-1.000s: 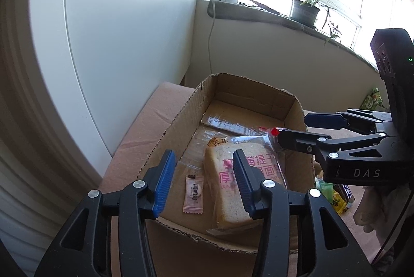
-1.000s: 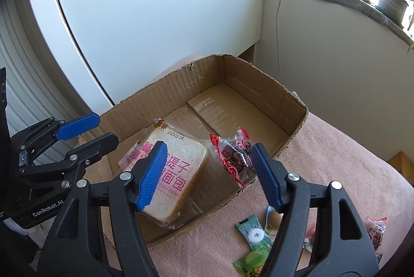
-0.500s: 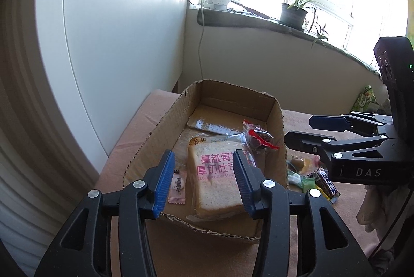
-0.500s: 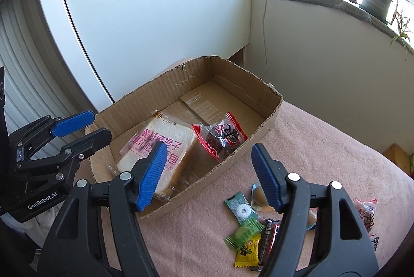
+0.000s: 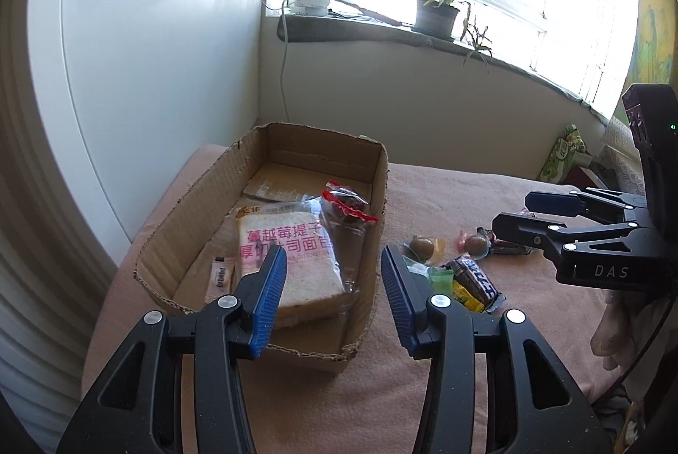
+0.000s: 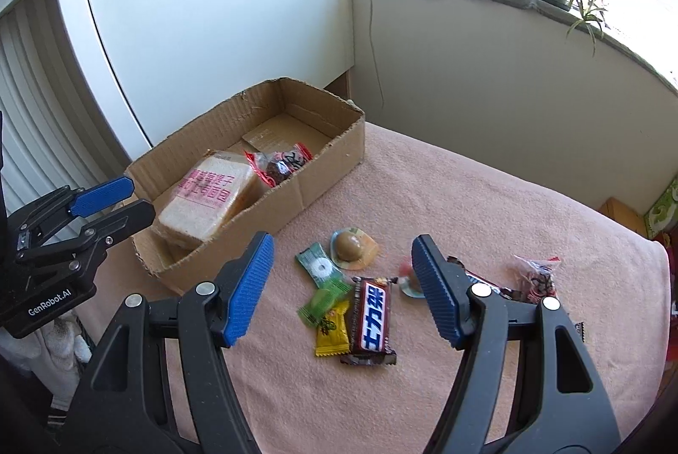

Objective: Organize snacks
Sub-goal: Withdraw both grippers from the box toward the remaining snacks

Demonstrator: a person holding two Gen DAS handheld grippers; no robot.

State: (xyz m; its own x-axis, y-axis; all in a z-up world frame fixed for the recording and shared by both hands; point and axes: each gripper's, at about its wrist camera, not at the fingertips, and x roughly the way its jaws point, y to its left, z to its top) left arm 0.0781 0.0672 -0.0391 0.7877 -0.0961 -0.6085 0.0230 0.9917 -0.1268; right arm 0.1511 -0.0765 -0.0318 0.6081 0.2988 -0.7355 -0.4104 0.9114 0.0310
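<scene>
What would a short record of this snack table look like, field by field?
Surface: pink cloth
Container: open cardboard box, on the cloth's left side
In the box: packaged toast bread, red dried-fruit packet, small pink sachet
Loose on the cloth: chocolate bar, yellow candy, green candy, green mint packet, wrapped braised egg, second red packet
Left tool: open, holding nothing
Right tool: open, above the loose snacks, holding nothing

Both tools [image 5: 330, 284] [image 6: 341, 284] apparently open, empty.
</scene>
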